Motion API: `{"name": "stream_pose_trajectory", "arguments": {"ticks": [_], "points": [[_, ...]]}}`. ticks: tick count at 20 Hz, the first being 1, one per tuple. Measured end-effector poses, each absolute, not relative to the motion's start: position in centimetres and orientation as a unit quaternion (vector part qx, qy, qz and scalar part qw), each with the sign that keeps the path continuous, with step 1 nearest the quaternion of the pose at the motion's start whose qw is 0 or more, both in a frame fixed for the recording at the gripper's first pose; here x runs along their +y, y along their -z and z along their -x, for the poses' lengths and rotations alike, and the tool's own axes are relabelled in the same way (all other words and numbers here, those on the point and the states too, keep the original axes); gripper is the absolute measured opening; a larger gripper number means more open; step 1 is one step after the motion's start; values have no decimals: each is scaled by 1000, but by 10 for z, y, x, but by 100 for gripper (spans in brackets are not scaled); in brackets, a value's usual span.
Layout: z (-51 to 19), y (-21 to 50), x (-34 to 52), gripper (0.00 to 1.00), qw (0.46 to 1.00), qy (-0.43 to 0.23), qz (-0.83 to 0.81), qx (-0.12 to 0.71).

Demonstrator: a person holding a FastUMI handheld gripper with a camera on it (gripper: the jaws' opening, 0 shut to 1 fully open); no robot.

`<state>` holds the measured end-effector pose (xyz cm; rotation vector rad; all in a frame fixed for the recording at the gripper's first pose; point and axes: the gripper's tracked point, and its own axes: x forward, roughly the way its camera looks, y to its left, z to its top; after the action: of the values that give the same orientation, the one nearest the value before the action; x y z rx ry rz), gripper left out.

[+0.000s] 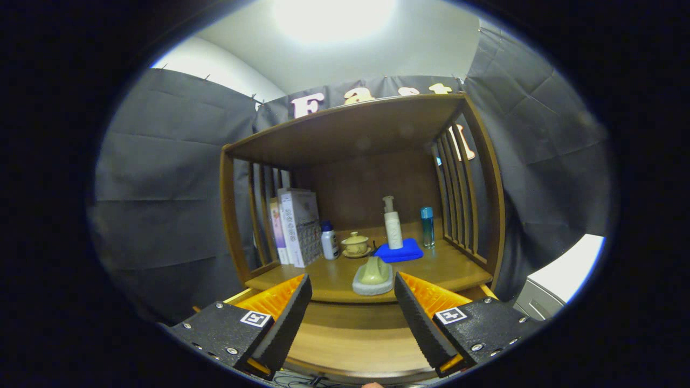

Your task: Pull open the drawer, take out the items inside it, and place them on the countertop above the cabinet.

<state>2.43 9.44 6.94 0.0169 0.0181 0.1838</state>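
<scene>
The wooden counter carries a soap dish near its front edge; the claw hangs wide open and empty, so the next move is probably back down to the drawer

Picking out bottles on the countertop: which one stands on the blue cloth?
The tall white pump bottle stands on the folded blue cloth. The small white blue-capped bottle and slim blue bottle stand on bare wood. The open fingers hold nothing.

Cloth-walled recording booth with a wooden cabinet of household toiletries.
</scene>
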Motion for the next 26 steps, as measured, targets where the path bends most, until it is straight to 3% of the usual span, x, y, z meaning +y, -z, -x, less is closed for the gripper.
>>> {"name": "stream_pose_trajectory", "arguments": {"ticks": [13, 26], "points": [[86, 13, 123, 95, 984, -169, 20, 55], [53, 49, 102, 96, 989, -105, 43, 96]]}}
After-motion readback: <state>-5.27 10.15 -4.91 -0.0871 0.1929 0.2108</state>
